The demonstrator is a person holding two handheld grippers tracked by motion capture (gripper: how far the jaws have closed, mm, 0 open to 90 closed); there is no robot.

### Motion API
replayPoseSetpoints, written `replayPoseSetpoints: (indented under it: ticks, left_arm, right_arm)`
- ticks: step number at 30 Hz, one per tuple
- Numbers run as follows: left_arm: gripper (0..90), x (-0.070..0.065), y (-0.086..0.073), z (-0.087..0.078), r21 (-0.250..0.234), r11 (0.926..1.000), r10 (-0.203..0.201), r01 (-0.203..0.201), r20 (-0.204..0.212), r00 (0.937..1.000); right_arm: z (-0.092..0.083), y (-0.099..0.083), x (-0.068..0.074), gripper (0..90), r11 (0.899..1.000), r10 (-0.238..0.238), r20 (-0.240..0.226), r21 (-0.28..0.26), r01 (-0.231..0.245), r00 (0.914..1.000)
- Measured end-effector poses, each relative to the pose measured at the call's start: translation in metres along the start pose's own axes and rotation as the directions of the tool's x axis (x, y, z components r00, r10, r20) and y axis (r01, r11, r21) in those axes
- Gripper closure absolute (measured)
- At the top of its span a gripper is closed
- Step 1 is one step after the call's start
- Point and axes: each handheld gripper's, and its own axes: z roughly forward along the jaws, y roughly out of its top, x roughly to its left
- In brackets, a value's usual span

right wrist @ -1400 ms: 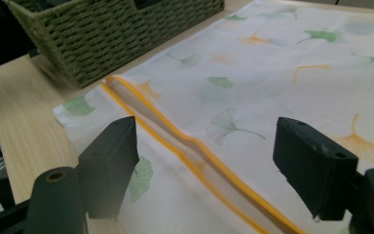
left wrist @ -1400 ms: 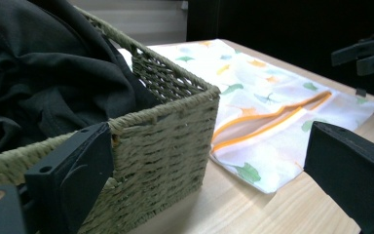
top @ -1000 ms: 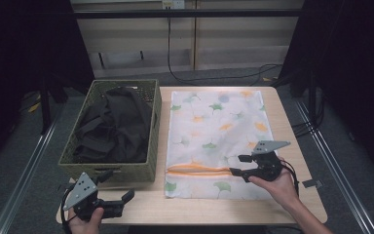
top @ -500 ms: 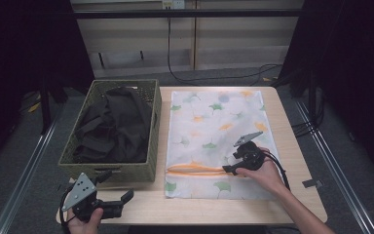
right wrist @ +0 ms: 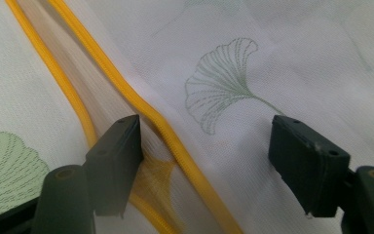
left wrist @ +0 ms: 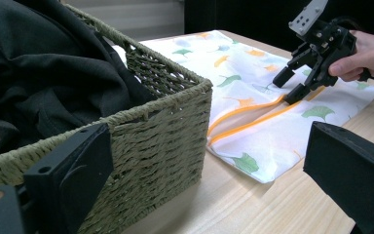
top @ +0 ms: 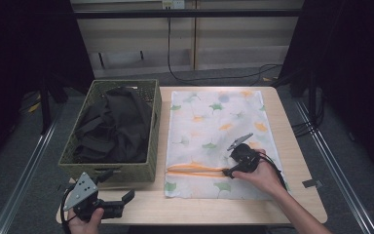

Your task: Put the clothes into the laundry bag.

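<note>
In the high view, the right gripper (top: 230, 171) rests at the centre on the white leaf-print bag (top: 209, 122), at its orange opening (top: 195, 170). The left gripper (top: 119, 192) hovers at the lower left, jaws apart, empty.

In the left gripper view, the wicker basket (left wrist: 165, 122) of dark clothes (left wrist: 48, 73) takes the left.

In the right gripper view, the jaws have just been opening and stand wide around the orange edge.

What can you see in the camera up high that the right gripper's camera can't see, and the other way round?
High view: the woven basket full of dark clothes, the left gripper open near the table's front edge, and a hand around the right gripper.

Right gripper view: up close, its open jaws straddle one orange edge of the slit, with a stitched green leaf between them.

Both: the leaf-print white bag and its orange-edged opening.
</note>
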Motion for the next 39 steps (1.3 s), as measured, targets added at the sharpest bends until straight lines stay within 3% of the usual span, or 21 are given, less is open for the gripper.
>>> replayPoseSetpoints:
  ticks: [4,9,13,16,17,19,23,28,29,30,31,33,34,36,39]
  left_arm:
    - [3.7,0.001,0.000,0.000,-0.006,1.0000,-0.001,0.001,0.004,1.0000]
    - [3.7,0.002,0.000,0.001,-0.006,1.0000,0.000,0.000,0.013,0.9999]
    - [3.6,0.003,0.000,-0.001,-0.009,1.0000,0.001,-0.001,0.010,0.9999]
    - [3.6,0.003,0.000,-0.001,-0.008,1.0000,-0.001,0.001,0.003,1.0000]
    - [3.6,0.004,0.000,-0.001,-0.008,1.0000,-0.004,0.004,0.000,1.0000]
    - [3.7,0.005,-0.001,-0.001,-0.008,0.9999,-0.007,0.007,0.009,0.9999]
    - [3.7,0.005,-0.001,-0.001,-0.004,1.0000,-0.006,0.006,0.007,1.0000]
    - [3.6,0.005,-0.001,-0.001,-0.004,1.0000,-0.007,0.007,0.002,1.0000]
    - [3.7,0.005,-0.001,-0.001,-0.004,1.0000,-0.007,0.007,0.002,1.0000]
    - [3.7,0.006,-0.001,-0.001,-0.001,0.9999,-0.011,0.011,-0.010,0.9999]
    - [3.7,0.006,-0.001,-0.001,-0.001,0.9999,-0.011,0.011,-0.010,0.9999]
    - [3.7,0.007,-0.002,0.000,0.002,0.9999,-0.016,0.016,-0.012,0.9998]
    - [3.8,0.007,-0.002,0.000,0.002,0.9999,-0.016,0.016,-0.012,0.9998]
    - [3.7,0.007,-0.001,-0.001,-0.003,0.9997,-0.023,0.023,-0.017,0.9996]
    - [3.7,0.007,-0.001,-0.001,-0.004,0.9997,-0.024,0.024,-0.016,0.9996]
  right_arm:
    - [-0.002,0.002,-0.003,40.5,1.000,0.030,0.015,0.005,-0.030,0.9994]
    - [-0.002,0.002,-0.008,48.1,0.998,0.061,0.022,-0.014,-0.060,0.9979]
    - [-0.004,-0.001,-0.011,56.1,0.992,0.114,-0.004,-0.048,-0.114,0.9935]
    - [-0.003,-0.001,-0.011,58.7,0.992,0.107,-0.003,-0.071,-0.107,0.9943]
    - [-0.003,-0.002,-0.010,62.8,0.988,0.096,0.002,-0.119,-0.096,0.9953]
    - [-0.003,-0.002,-0.010,64.1,0.987,0.086,0.000,-0.135,-0.085,0.9963]
    - [0.003,-0.004,-0.008,70.0,0.986,0.081,0.003,-0.148,-0.079,0.9967]
    - [0.003,-0.005,-0.007,86.4,0.984,0.073,0.000,-0.162,-0.072,0.9973]
    - [0.003,-0.005,-0.007,86.4,0.984,0.073,0.000,-0.162,-0.072,0.9973]
    - [-0.001,-0.004,-0.007,88.2,0.977,0.085,-0.004,-0.194,-0.084,0.9964]
    - [-0.001,-0.004,-0.007,88.2,0.977,0.085,-0.004,-0.194,-0.084,0.9964]
    - [-0.010,-0.002,-0.007,88.7,0.964,0.097,0.000,-0.250,-0.094,0.9952]
    - [-0.010,-0.002,-0.007,88.7,0.964,0.097,0.000,-0.250,-0.094,0.9952]
    - [-0.021,0.001,-0.008,89.0,0.948,0.114,0.029,-0.304,-0.100,0.9930]
    - [-0.027,0.007,-0.007,89.2,0.936,0.126,0.039,-0.335,-0.106,0.9913]
